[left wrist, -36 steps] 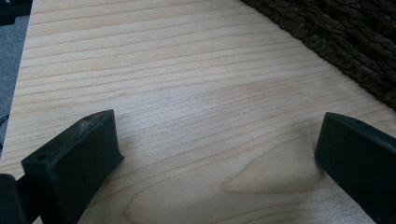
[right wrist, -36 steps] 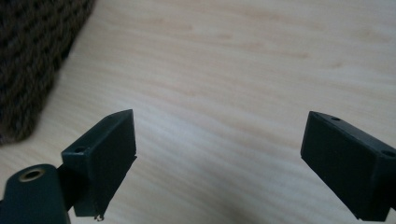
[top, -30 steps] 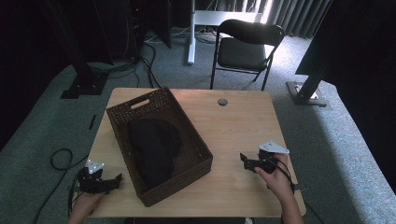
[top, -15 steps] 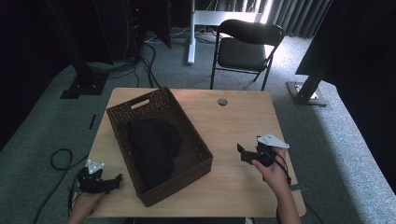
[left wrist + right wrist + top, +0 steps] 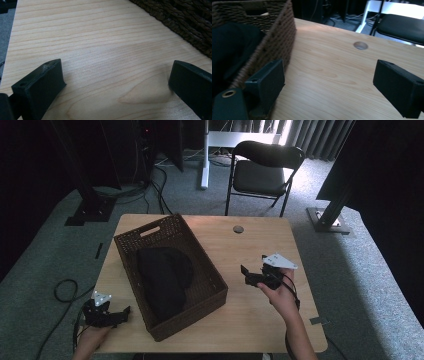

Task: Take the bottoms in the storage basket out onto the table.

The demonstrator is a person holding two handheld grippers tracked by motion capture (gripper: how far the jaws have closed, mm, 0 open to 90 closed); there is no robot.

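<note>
Both jaws stand released with nothing between them. I've got the right gripper [image 5: 252, 276] raised over the table [image 5: 250, 330], pointed left at the wicker basket [image 5: 212, 282], which sits at an angle left of centre with the dark cloth [image 5: 164, 279] bundled inside. That aim suits a reach into it. I keep the left gripper [image 5: 111, 315] low at the near-left corner, just beside the basket's near wall.
</note>
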